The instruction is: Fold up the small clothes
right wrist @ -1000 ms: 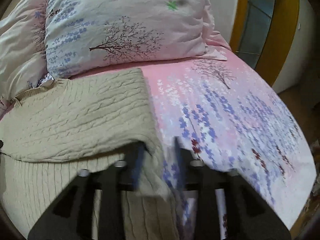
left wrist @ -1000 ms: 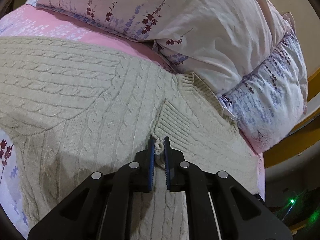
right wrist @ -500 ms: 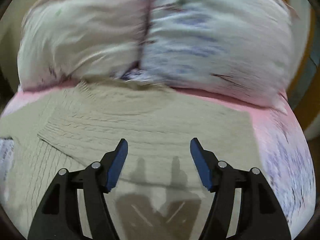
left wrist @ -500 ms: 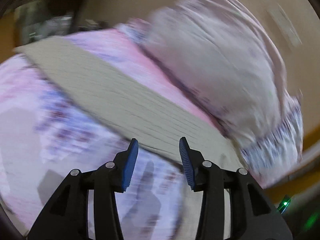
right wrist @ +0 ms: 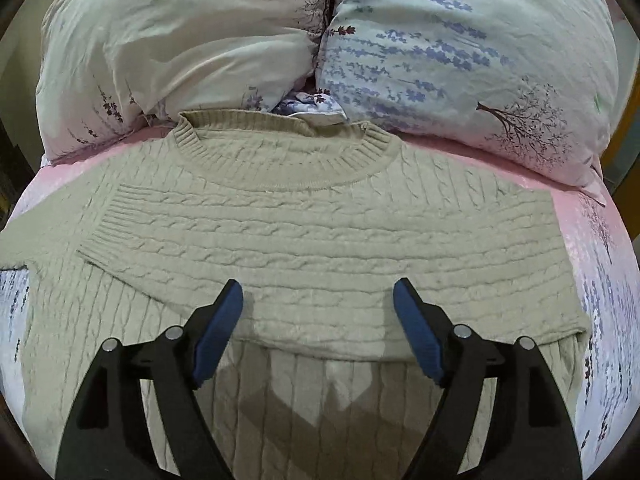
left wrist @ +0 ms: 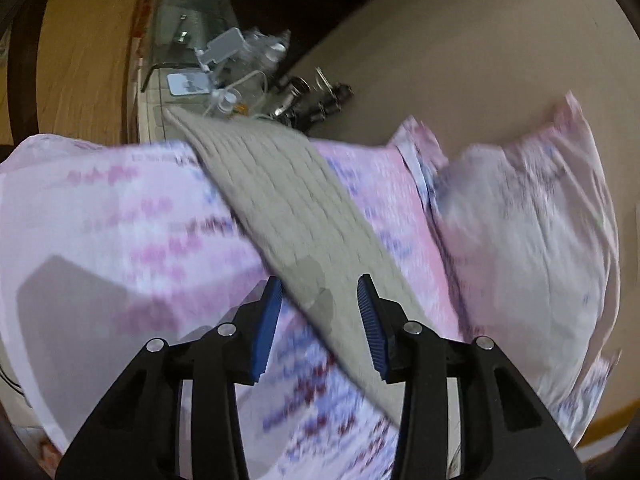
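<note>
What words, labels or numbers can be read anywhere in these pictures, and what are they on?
None can be read.
The sweater, pillows and bedsheet carry only knit and flower patterns, no text.
The pale tag among the clutter beyond the bed in the left view is too blurred to read.

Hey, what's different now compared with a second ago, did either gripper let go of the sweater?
Yes. The left gripper released the ribbed cuff it was pinching, opened and swung away toward the extended sleeve. The right gripper opened too and now hovers over the folded sleeve. The beige cable-knit sweater and pillows stayed put.
</note>
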Motion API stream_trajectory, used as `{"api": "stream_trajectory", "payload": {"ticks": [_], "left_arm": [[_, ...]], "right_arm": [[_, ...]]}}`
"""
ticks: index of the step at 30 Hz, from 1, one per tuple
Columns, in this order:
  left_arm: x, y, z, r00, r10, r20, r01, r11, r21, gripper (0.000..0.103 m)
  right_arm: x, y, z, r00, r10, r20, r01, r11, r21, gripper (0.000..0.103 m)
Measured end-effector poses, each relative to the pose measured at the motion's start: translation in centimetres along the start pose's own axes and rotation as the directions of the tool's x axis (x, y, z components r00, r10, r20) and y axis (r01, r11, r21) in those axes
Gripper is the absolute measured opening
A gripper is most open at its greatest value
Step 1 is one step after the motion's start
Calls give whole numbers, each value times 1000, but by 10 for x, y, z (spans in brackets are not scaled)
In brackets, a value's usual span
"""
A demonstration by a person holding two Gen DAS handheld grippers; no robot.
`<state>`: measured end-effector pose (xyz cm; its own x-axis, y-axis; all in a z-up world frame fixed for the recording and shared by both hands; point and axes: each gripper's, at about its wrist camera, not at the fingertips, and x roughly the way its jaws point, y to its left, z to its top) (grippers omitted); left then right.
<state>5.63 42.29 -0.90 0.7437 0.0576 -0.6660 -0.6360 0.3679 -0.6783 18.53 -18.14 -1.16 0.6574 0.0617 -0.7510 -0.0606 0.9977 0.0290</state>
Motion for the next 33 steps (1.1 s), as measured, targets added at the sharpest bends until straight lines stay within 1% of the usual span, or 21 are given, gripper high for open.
{"api": "stream_trajectory", "payload": {"ticks": [1,5,8,10,11,13,15,17,18,20,21,22,23,24,25,27,28,29,30,31,33], "left_arm": [[-1,4,4,1000,-1,7,1,1000,-11,40],[2,15,19,999,2,34,0,998,-65,26],[5,16,26,999,26,47,-23,998,-62,10],[4,7,25,997,25,66,-22,999,-44,8],[0,-2,23,996,16,83,-15,1000,-15,7],[-8,-34,14,994,-26,109,17,996,85,7],[-16,-68,-1,990,-100,102,80,981,179,7],[-25,-111,-28,981,-182,73,153,942,300,7],[-29,-138,-49,971,-235,41,203,904,376,7],[-34,-175,-87,952,-305,-27,280,832,480,7],[-34,-187,-104,942,-329,-62,313,799,513,7],[-33,-207,-134,924,-360,-128,366,742,562,7],[-31,-220,-157,911,-372,-178,401,699,592,7],[-28,-232,-181,897,-378,-231,435,654,619,7],[-21,-246,-216,878,-369,-304,475,594,650,7],[-7,-261,-268,854,-327,-404,519,504,690,7],[2,-266,-301,840,-281,-464,543,448,710,7],[15,-270,-336,821,-205,-532,567,388,726,7],[22,-271,-350,813,-162,-559,576,363,733,7],[34,-270,-377,799,-73,-597,587,311,748,7],[41,-266,-389,793,-22,-609,590,281,757,7]], "right_arm": [[-2,0,-2,1000,4,2,-4,1000,-2,77],[-12,8,-8,1000,23,14,-23,999,-23,77],[-19,9,-10,999,33,28,-32,999,-41,77],[-28,5,-11,998,36,46,-34,998,-43,77],[-31,4,-11,998,35,53,-32,999,-41,77],[-37,-2,-11,997,37,73,-34,999,-33,77],[-46,-10,-11,995,29,98,-28,999,-19,78],[-50,-20,-10,993,26,114,-26,1000,-3,78],[-52,-26,-9,992,23,120,-25,1000,9,78],[-54,-37,-10,992,14,129,-18,999,33,78],[-55,-44,-11,991,6,131,-12,999,49,78],[-55,-48,-12,992,0,130,-8,998,60,78],[-54,-56,-14,992,-6,125,-4,997,83,78],[-52,-60,-15,993,-10,122,-2,995,95,78],[-51,-65,-17,993,-13,116,0,994,110,78],[-45,-74,-20,995,-18,99,4,991,137,78],[-43,-78,-21,996,-22,91,8,989,146,78],[-41,-81,-23,996,-25,84,12,988,156,78],[-39,-85,-24,997,-27,76,14,986,165,78],[-38,-89,-25,997,-27,67,15,984,179,78],[-37,-96,-25,998,-13,60,1,979,203,77]]}}
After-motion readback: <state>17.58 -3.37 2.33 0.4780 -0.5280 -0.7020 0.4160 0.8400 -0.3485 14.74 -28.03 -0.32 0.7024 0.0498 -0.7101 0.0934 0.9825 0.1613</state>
